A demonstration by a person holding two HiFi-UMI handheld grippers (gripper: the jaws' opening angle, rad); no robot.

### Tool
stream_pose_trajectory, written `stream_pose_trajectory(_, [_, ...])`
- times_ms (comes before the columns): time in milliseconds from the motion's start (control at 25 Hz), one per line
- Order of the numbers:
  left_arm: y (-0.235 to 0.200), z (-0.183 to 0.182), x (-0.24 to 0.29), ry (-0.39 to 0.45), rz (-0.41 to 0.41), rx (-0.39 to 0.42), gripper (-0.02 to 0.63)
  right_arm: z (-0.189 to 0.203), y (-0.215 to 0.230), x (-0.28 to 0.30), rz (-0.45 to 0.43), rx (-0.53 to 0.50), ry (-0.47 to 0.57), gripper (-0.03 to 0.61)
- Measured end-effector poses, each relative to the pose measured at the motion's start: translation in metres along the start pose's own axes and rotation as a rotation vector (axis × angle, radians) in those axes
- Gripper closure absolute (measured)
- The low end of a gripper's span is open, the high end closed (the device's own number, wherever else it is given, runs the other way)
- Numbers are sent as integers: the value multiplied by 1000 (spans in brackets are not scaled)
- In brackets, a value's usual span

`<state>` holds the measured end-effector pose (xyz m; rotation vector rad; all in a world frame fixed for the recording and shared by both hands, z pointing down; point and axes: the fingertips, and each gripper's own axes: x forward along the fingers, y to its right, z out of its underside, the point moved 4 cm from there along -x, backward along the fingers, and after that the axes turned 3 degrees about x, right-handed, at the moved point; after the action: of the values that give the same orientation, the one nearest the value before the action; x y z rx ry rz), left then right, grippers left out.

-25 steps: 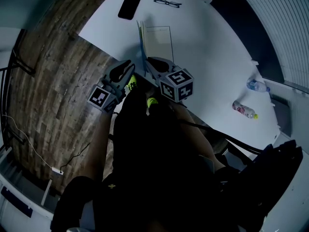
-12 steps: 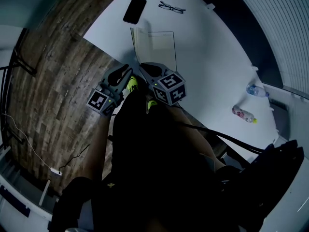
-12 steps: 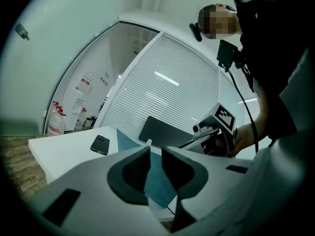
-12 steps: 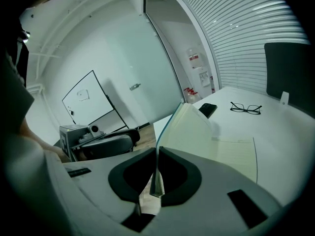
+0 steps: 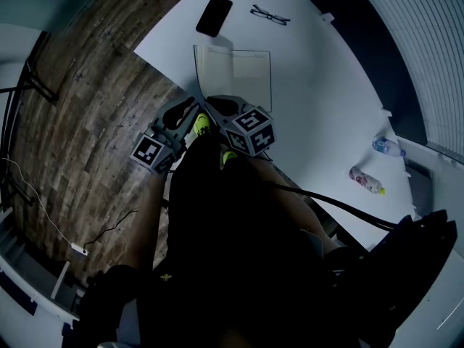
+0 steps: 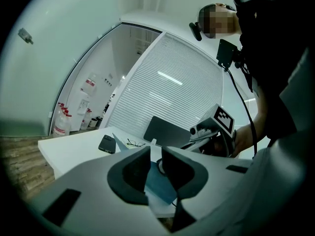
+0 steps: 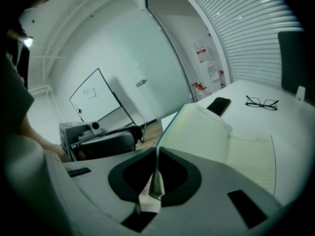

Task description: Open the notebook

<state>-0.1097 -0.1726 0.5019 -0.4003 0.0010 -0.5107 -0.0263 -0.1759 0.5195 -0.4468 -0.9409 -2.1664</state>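
The notebook [image 5: 245, 75] lies open on the white table [image 5: 319, 85], lined pages up. In the right gripper view, my right gripper [image 7: 156, 173] is shut on the thin edge of its teal cover [image 7: 162, 132], with a leaf of pages [image 7: 199, 134] held up and leaning to the left. In the head view, the right gripper [image 5: 217, 109] sits at the notebook's near edge. My left gripper [image 5: 185, 110] is just left of it, by the table's edge. The left gripper [image 6: 156, 168] has its jaws a little apart, and the blue cover [image 6: 160, 185] shows beyond the gap, not pinched.
A black phone [image 5: 214, 15] and a pair of glasses [image 5: 270, 14] lie beyond the notebook. Two bottles [image 5: 366, 171] lie far to the right on the table. Wooden floor [image 5: 87, 122] is to the left of the table's edge. The person's dark clothing fills the foreground.
The cover and pages have swung from upright over to the left, so the notebook lies wider open. My right gripper has moved left and slightly down with the cover.
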Motion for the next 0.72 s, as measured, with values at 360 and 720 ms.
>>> stream_pose_trajectory(360, [-6,9,-17,-16,-46,-11,549,6,-9,28,-46,-34,-61,548])
stream_pose_trajectory(720, [-17,15,-27,-12,-97,-28,549,20,-10,53,-76,-29,-116,557])
